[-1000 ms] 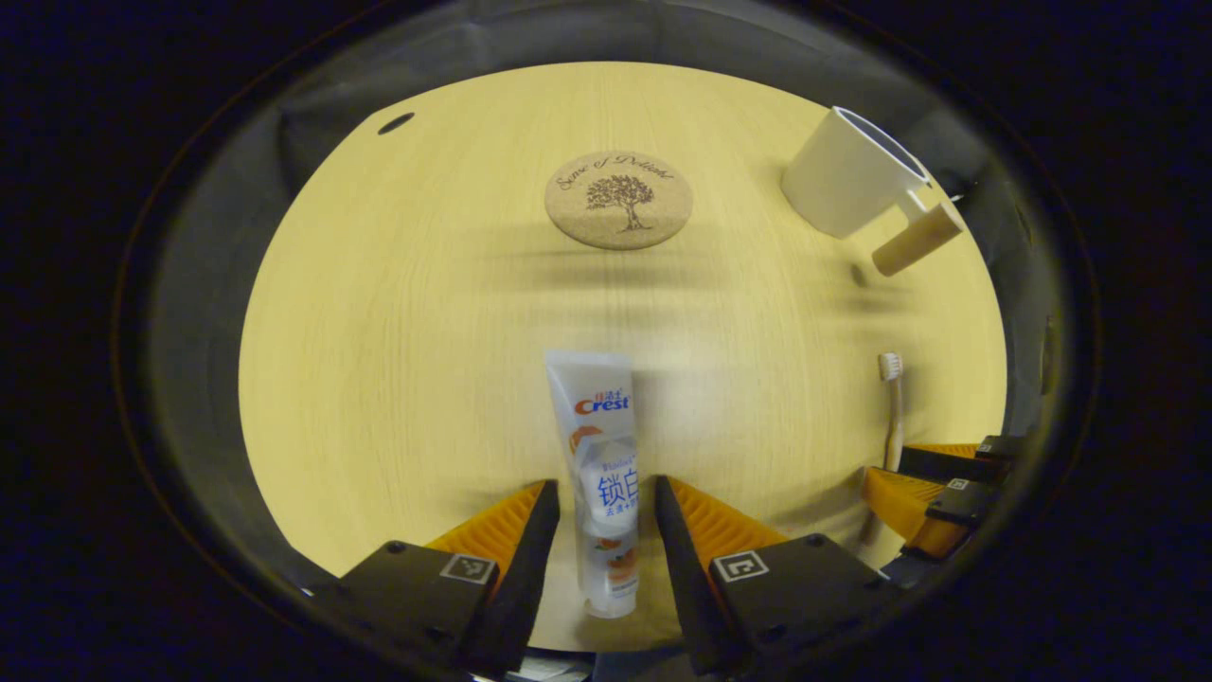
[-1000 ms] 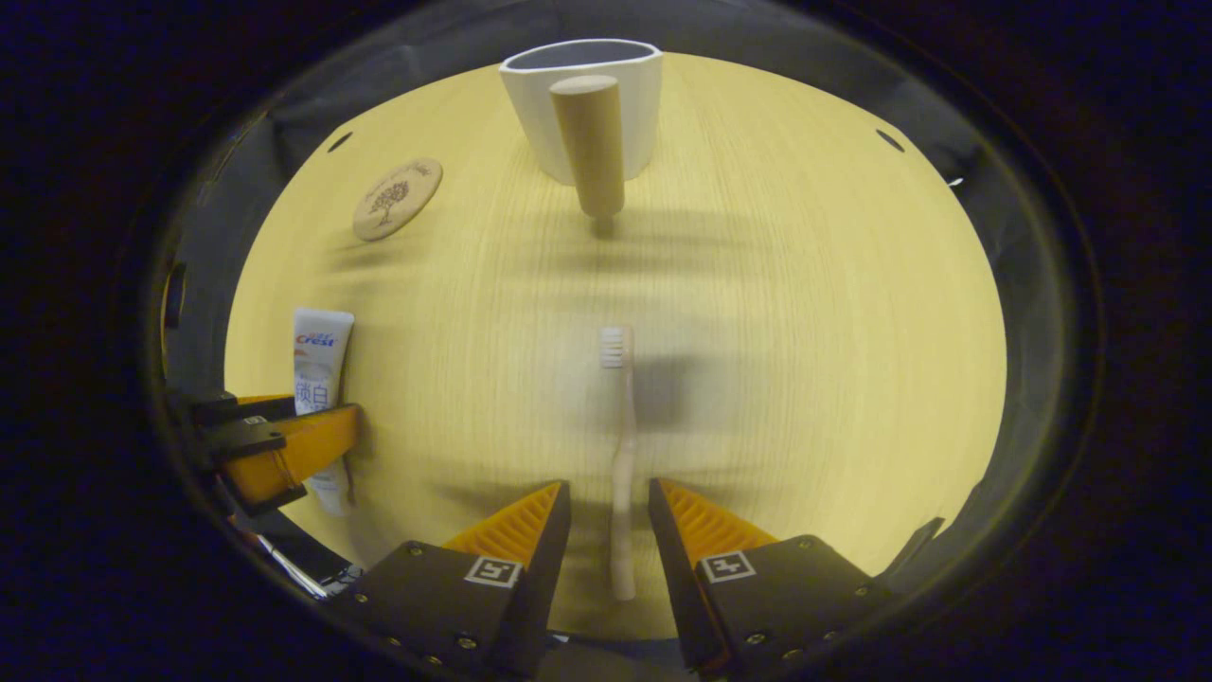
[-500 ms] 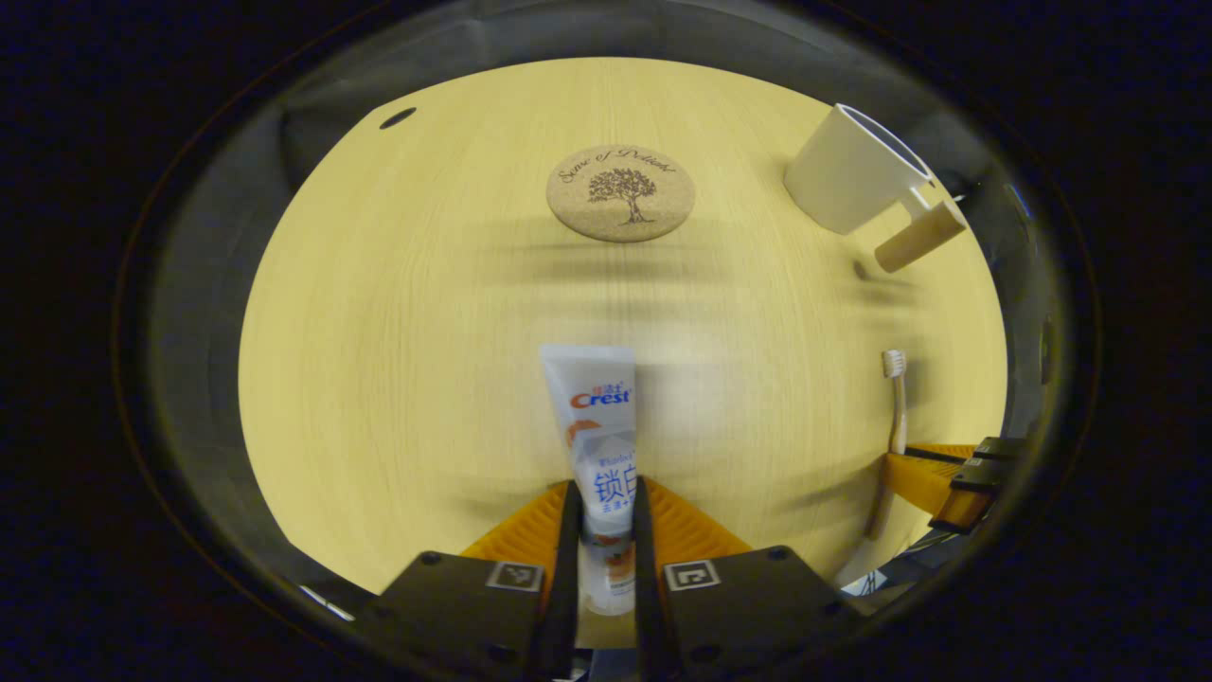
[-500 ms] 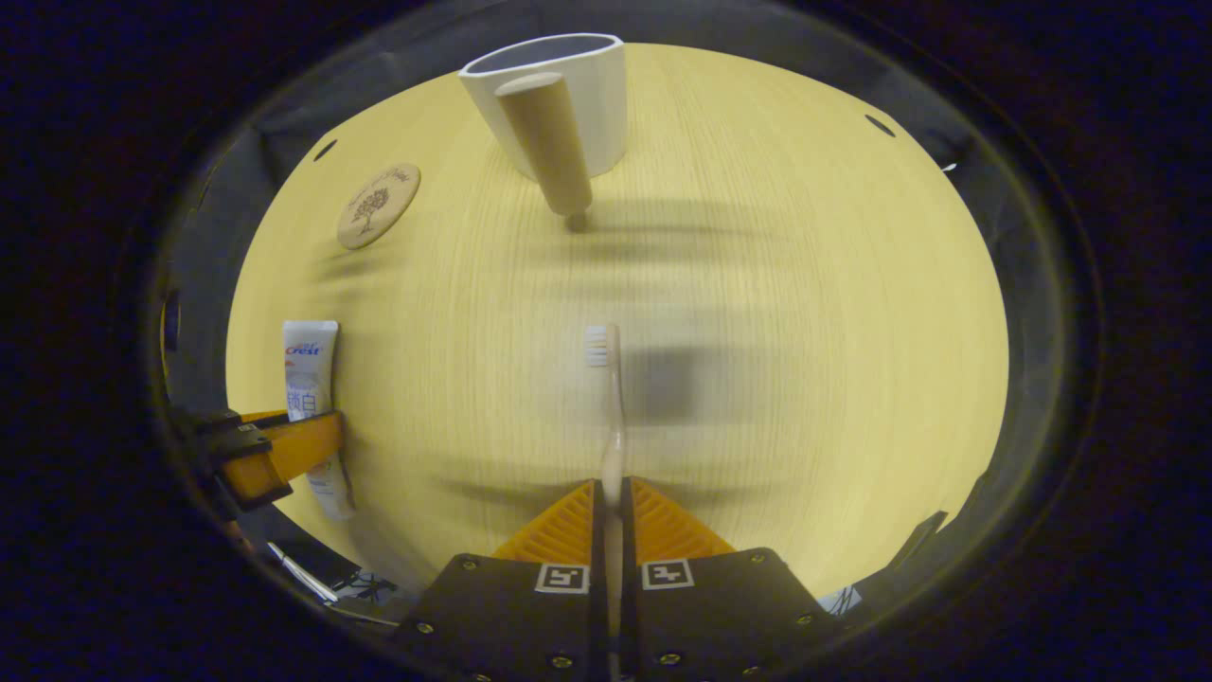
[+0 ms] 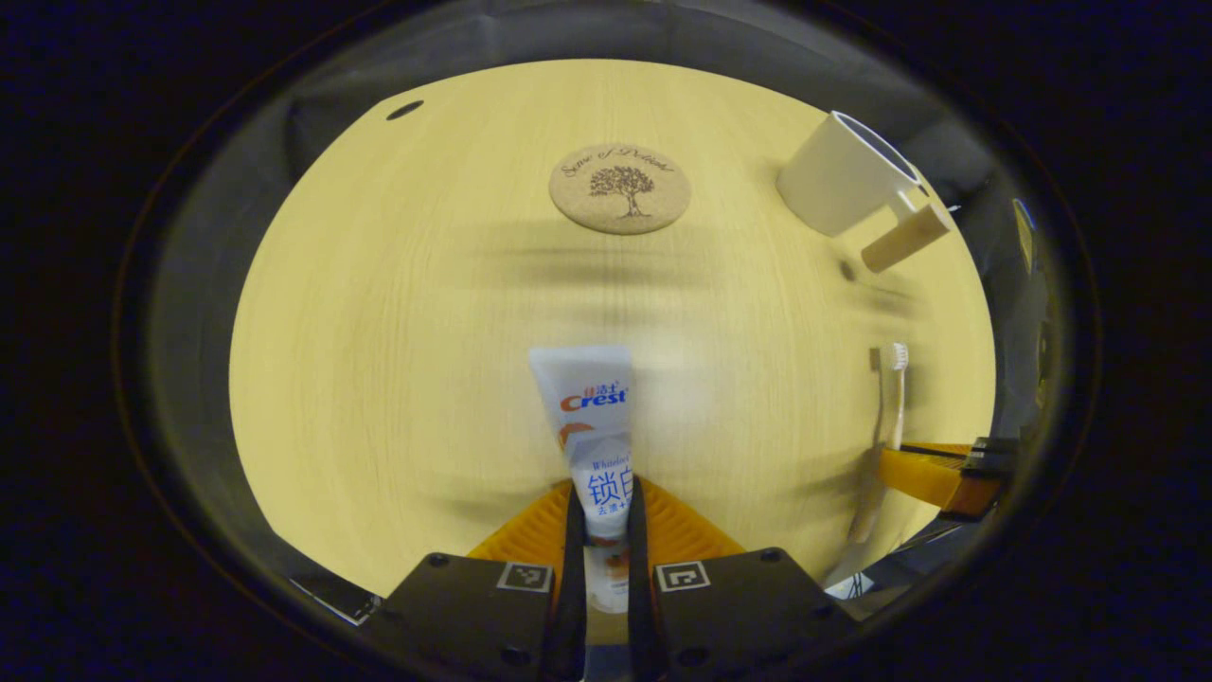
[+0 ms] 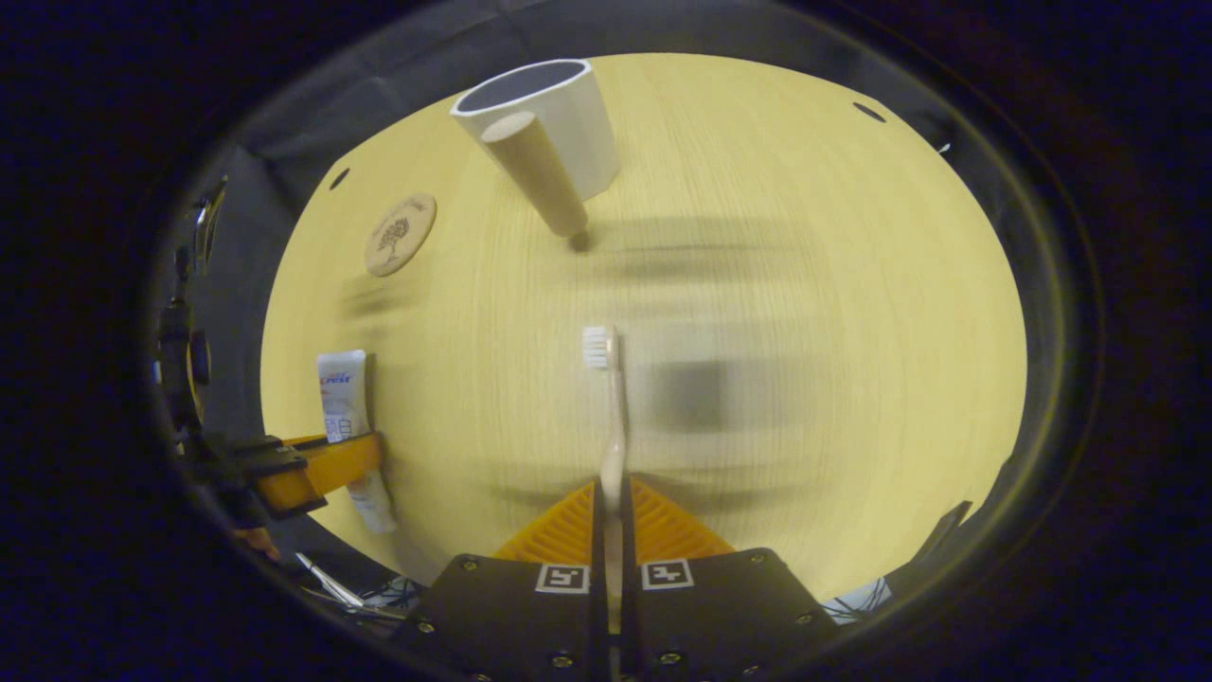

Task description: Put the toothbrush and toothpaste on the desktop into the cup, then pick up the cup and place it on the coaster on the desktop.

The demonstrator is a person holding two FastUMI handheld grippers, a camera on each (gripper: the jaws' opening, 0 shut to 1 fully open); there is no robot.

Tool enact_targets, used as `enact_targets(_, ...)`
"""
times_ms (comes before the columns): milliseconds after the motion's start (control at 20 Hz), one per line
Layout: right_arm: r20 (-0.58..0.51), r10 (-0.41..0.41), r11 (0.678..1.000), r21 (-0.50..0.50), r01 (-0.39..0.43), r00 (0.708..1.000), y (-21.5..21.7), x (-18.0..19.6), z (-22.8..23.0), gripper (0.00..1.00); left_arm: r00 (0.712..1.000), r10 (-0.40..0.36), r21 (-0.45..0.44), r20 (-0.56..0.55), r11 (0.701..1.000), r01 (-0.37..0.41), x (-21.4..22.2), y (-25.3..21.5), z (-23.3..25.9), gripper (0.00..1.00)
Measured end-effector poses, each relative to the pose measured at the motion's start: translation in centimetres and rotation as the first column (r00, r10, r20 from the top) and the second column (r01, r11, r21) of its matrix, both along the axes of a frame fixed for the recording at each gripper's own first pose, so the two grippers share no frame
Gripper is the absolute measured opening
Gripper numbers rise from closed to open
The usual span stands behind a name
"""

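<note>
The left tongs (image 5: 600, 516), black blocks with ribbed orange fingers, are closed tight on the lower part of the white toothpaste tube with blue and red printing (image 5: 592, 426). The tube's flat crimped end points away from them over the pale wooden table (image 5: 379, 332). The right tongs (image 6: 611, 507), of the same make, are pinched on the handle of the slim cream toothbrush with white bristles (image 6: 611, 407). Its head reaches forward, and a blurred dark shadow lies on the wood just to its right.

In the left gripper view, the round cork coaster with a tree drawn on it (image 5: 620, 188) lies flat farther up the table, straight ahead of the toothpaste. The white cup with a thick pale wooden handle (image 5: 843, 188) stands well off to the coaster's right, near the far edge. In the right gripper view that cup (image 6: 554, 142) is straight ahead of the toothbrush, its handle turned toward the camera and its mouth open, with the coaster (image 6: 401, 234) to its left. Down at the left edge of that view the other tongs (image 6: 317, 464) grip the toothpaste (image 6: 346, 407).
</note>
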State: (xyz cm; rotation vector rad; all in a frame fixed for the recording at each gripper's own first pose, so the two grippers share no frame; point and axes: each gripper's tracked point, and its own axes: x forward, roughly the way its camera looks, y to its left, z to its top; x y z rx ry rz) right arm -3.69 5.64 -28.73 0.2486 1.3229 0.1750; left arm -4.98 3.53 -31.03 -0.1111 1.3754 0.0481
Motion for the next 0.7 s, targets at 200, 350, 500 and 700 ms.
enact_targets(200,0.098,-0.003,1.0,0.031,0.0,0.995,0.0,0.5,2.7,0.06,0.996,-0.013,0.0,0.085,1.0,0.014,0.8,-0.8,1.9,0.25)
enact_targets(350,0.208,-0.008,0.999,0.034,0.001,0.978,-0.4,1.6,5.7,0.05,0.987,-0.014,-0.011,0.158,1.0,0.016,1.7,-1.8,3.8,0.25)
enact_targets(500,0.311,-0.012,0.999,0.039,0.0,0.95,-0.5,2.8,8.3,0.05,0.969,-0.016,-0.017,0.247,1.0,0.02,3.1,-2.3,6.1,0.25)
enact_targets(700,0.442,-0.03,0.999,0.052,0.007,0.896,-0.5,5.0,11.2,0.05,0.933,-0.003,-0.03,0.36,0.999,0.015,5.5,-2.8,8.7,0.24)
